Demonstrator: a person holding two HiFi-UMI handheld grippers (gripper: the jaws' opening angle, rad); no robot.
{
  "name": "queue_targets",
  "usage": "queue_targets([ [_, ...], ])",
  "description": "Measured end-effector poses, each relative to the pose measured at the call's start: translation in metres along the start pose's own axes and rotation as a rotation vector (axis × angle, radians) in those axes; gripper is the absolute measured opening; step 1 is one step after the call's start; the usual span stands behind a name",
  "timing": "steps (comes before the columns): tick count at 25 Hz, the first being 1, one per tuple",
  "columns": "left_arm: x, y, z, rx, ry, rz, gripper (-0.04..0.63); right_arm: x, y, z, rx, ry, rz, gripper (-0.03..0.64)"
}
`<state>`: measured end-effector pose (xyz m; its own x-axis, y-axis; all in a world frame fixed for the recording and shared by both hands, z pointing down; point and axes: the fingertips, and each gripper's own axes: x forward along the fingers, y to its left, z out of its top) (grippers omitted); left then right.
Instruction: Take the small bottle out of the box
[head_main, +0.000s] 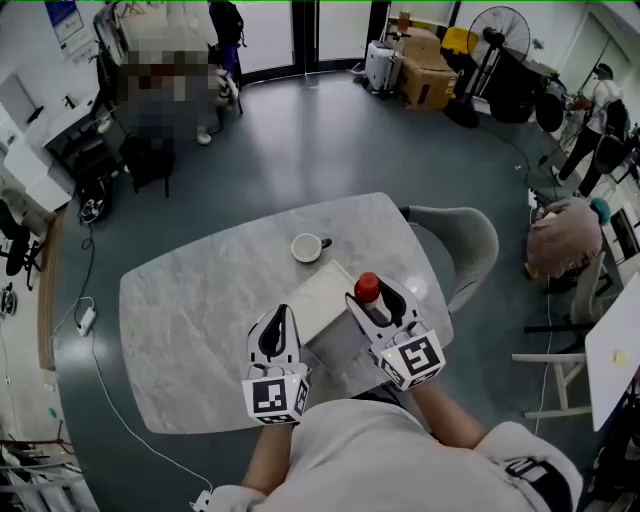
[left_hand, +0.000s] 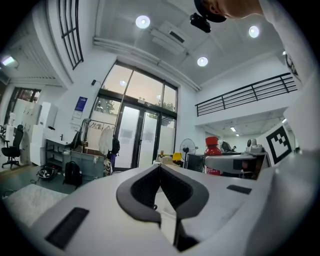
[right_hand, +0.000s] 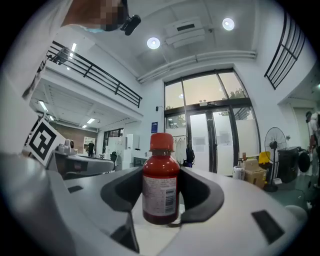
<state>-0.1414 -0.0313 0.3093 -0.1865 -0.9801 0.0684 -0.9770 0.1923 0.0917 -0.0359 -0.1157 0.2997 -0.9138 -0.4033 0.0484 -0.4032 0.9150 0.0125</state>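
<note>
A small red bottle (head_main: 367, 287) with a red cap and a printed label stands upright between the jaws of my right gripper (head_main: 373, 297), which is shut on it and holds it above the table's near side. The right gripper view shows the bottle (right_hand: 161, 186) squeezed at its body by both dark pads, in my right gripper (right_hand: 161, 175). A flat white box (head_main: 318, 298) lies on the marble table (head_main: 200, 330), just left of the bottle. My left gripper (head_main: 282, 314) hovers at the box's near left corner, its jaws (left_hand: 160, 166) shut on nothing. The left gripper view shows the bottle (left_hand: 212, 151) to the right.
A white cup (head_main: 307, 247) stands on the table beyond the box. A grey chair (head_main: 462, 240) is at the table's right side. Cables trail over the floor at left. Desks, cardboard boxes and a standing fan (head_main: 490, 45) are far off.
</note>
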Motion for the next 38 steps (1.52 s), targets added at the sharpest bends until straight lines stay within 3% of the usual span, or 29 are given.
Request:
queue_targets([
  [14,0.003,0.003,0.013,-0.019,-0.034,-0.001,0.023,0.005,-0.001,0.014,-0.041,-0.027,-0.008,0.232],
  [38,0.001,-0.010,0.010,0.050,-0.031,0.002,0.023,-0.003,0.002,0.013,-0.067,-0.029,0.003,0.233],
])
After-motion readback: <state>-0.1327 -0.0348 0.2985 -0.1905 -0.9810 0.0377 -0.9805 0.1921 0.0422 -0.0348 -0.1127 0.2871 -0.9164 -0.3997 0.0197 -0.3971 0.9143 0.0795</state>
